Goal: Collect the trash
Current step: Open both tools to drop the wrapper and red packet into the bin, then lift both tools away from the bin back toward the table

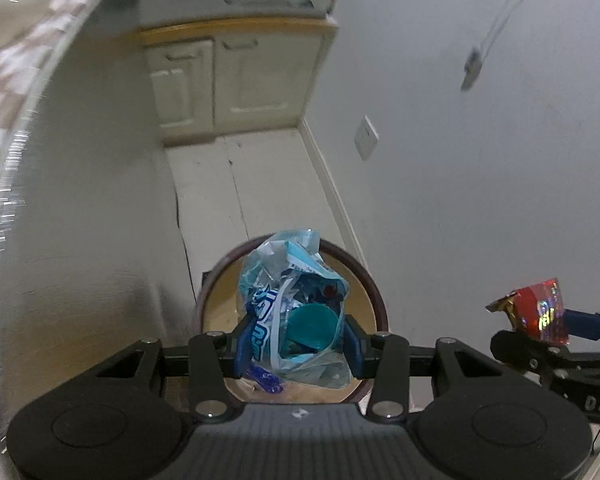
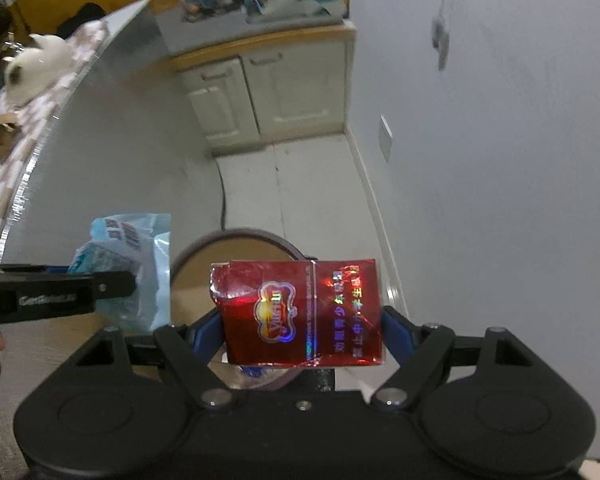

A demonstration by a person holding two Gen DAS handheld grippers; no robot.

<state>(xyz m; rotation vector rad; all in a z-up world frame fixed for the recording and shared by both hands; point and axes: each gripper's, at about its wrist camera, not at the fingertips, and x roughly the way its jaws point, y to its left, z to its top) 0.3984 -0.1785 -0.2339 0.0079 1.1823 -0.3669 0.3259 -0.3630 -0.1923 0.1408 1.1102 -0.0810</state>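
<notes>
- Left gripper (image 1: 296, 346): both jaws clamped on a crumpled blue plastic bag (image 1: 296, 304) with a teal cup (image 1: 314, 328) inside, held over the round bin (image 1: 374, 284).
- Right gripper (image 2: 300, 332): both jaws clamped on the 2 short edges of a flattened red cigarette pack (image 2: 304, 312), above the bin's right half.
- Bin: on the floor (image 1: 260, 184), near the wall (image 1: 480, 200), with the far cabinet (image 1: 236, 84) beyond.
</notes>
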